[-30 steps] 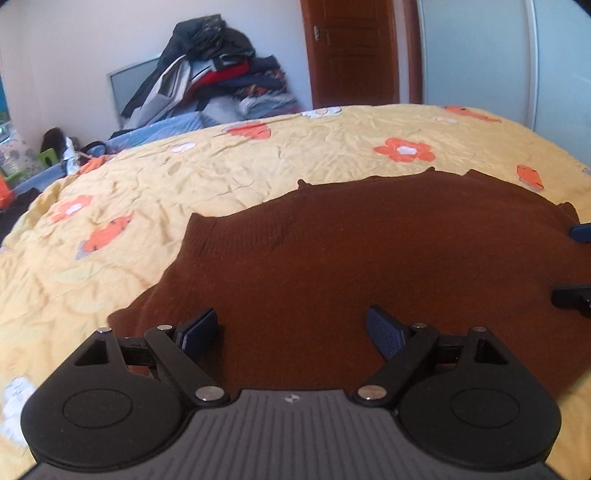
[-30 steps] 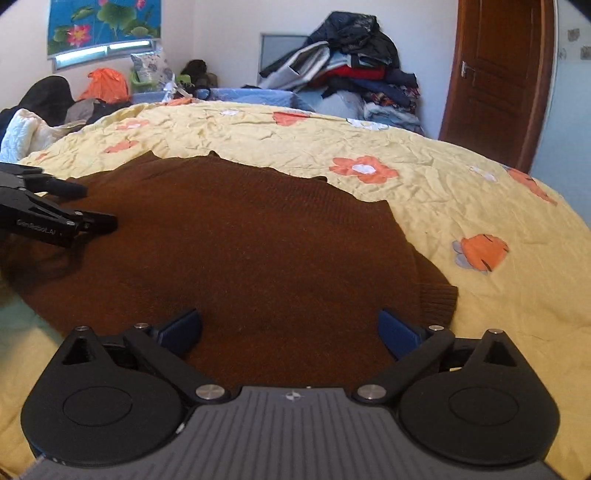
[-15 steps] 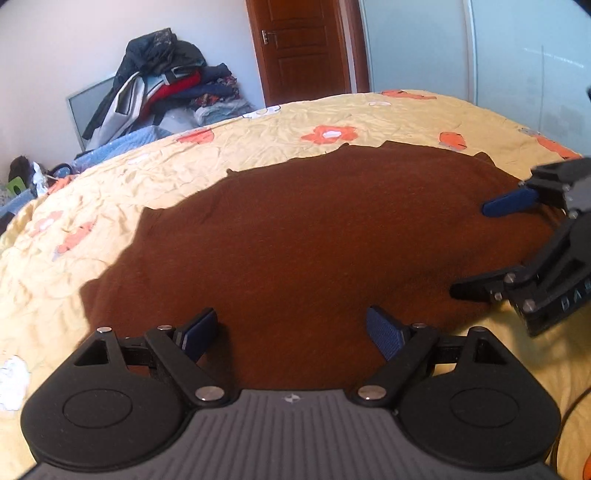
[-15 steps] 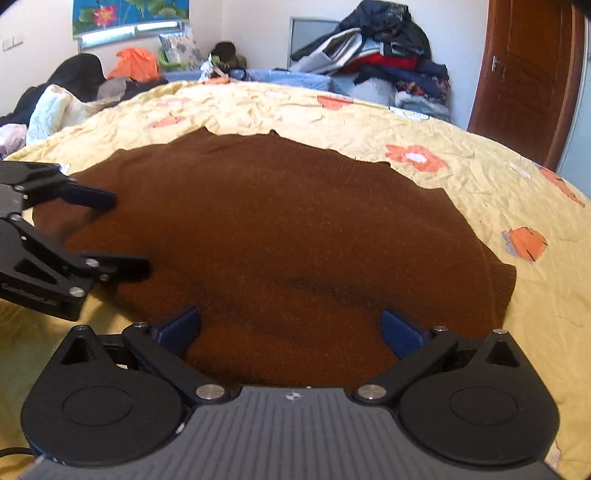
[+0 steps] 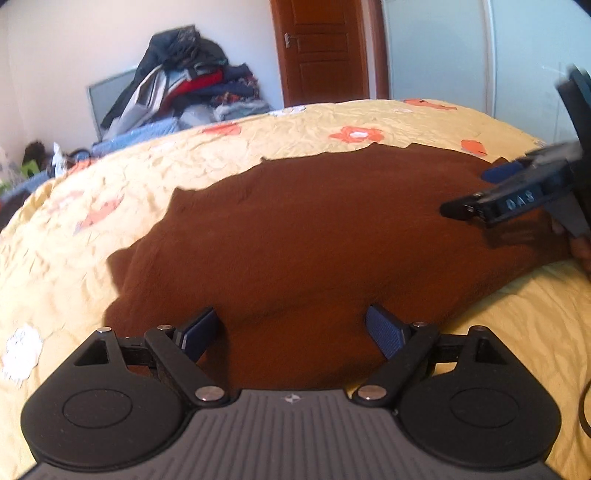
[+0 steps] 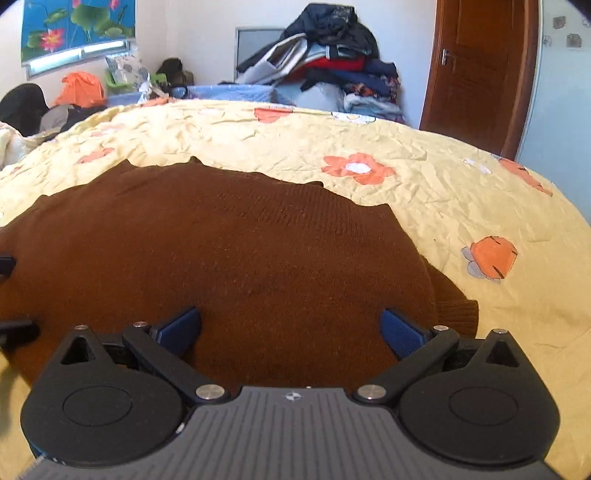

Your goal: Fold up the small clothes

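Lying flat across the yellow flowered bedspread, the brown knit sweater fills the middle of both wrist views, its ribbed cuff poking out at the lower right of the right wrist view. The left gripper hangs low over the sweater's near edge with its blue-padded fingers spread wide, nothing between them. The right gripper sits likewise just above the near part of the sweater, its blue pads well apart and clasping no cloth; whether either pair of tips actually touches the knit cannot be told. In the left wrist view the right gripper also shows at the right edge, blurred, hovering over the sweater's far right part with its fingers parted. Beyond the bed, a heap of clothes is piled against the wall, beside a brown wooden door. A lotus-print curtain hangs at upper left in the right wrist view.
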The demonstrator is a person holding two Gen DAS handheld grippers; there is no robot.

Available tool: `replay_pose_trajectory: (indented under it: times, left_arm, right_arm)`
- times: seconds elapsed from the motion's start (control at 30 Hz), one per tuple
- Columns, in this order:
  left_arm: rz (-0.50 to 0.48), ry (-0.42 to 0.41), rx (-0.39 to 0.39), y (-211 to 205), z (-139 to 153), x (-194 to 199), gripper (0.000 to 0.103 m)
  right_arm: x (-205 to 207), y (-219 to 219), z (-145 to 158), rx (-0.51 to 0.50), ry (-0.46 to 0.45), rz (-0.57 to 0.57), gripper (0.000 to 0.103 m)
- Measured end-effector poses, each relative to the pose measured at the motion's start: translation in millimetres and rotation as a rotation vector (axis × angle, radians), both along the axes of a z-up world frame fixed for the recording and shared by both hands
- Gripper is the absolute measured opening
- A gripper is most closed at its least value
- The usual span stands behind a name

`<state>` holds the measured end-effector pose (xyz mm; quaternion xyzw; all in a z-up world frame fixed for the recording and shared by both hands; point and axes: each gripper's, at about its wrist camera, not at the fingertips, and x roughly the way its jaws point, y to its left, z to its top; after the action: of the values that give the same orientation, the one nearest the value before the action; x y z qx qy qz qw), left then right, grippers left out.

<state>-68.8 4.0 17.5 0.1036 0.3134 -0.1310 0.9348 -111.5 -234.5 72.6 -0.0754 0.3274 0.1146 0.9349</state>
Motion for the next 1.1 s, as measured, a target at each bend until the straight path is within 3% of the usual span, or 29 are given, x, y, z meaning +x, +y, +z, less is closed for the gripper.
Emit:
replay_pose_trajectory:
  times: [0.1,0.17,0.27,0.37,0.43,0.57,0.67,0.77,0.83,0.9,0.93,1.0,1.1]
  left_arm:
    - [0.029,0.021,-0.052,9,12,-3,0.087]
    - [0.015,-0.026,-0.074,8,21,-7,0.087]
    - [-0.017,-0.063,-0.038,-3,22,-4,0.088]
    - [-0.022,0.027,0.021,-11,-1,10,0.089]
    - [-0.035,-0.018,0.006,-5,-4,2,0.09]
    - [-0.039,0.04,0.016,-2,9,4,0.09]
    - [-0.039,-0.045,0.004,2,28,9,0.09]
    - [-0.024,-0.075,-0.015,-3,36,38,0.09]
    - [-0.005,-0.061,-0.008,-10,30,66,0.09]
    - [0.037,-0.008,0.049,-17,13,95,0.091]
    - [0.031,-0.012,0.036,-12,3,101,0.093]
    - [0.009,0.005,-0.078,12,-3,103,0.094]
    - [0.006,0.017,-0.097,32,-3,101,0.094]
  right_arm:
    - [3,5,-1,0.001,-0.005,-0.003,0.103]
    - [2,7,-3,0.001,-0.009,-0.007,0.103]
    - [3,9,-4,0.003,-0.011,-0.007,0.103]
    - [3,9,-4,0.001,-0.01,-0.007,0.103]
    - [2,8,-4,0.001,-0.011,-0.007,0.103]
    - [4,12,1,-0.014,0.01,-0.008,0.103]
    - [16,13,23,0.008,0.084,-0.019,0.103]
    - [26,11,43,0.106,0.045,-0.002,0.103]
    - [43,19,36,0.054,0.074,0.006,0.103]
    - [62,26,14,-0.044,0.129,0.004,0.103]
    - [64,21,5,-0.015,0.114,0.021,0.103]
    - [61,0,-1,0.067,0.08,0.048,0.103]
    - [59,-16,0,0.107,0.075,0.043,0.103]
